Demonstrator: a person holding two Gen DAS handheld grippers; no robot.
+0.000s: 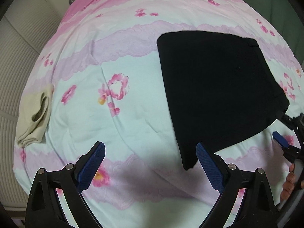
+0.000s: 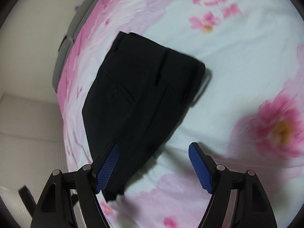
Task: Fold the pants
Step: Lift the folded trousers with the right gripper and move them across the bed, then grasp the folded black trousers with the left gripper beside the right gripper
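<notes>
Black pants [image 1: 214,95], folded into a compact slab, lie flat on a bed [image 1: 133,133], on its right half as the left wrist cam sees it, near the bed's right edge. Long axis runs from the near side up toward the far side, leaning a bit left-to-right. One narrow corner points toward the camera, just by the left gripper's [image 1: 150,167] right pad; the wider end sits further away. In the right wrist view the pants [image 2: 136,102] show a back pocket w/ button and a belt loop; waistband end lies farther from the cam, the narrow end nearest, partly under the left pad.

Left gripper: jaws spread wide, nothing between the blue pads, above bare cover. Right gripper [image 2: 153,167]: jaws apart too, released; the pants' near corner sits behind its left pad, pads not pressing on it. In the left view the right gripper [image 1: 285,133] shows at the far right, at the pants' right corner, w/ a hand [image 1: 288,184] on its handle.

Surface: soft quilted cover, pale mint w/ pink and lilac lace-like bands and pink flowers, slightly creased. A folded beige cloth [image 1: 34,117] lies at the bed's left edge, well apart from the pants. Room: cream ribbed surface left of the bed, green curtain [image 1: 266,5] at the far right. Right view is motion-blurred at its right side.
</notes>
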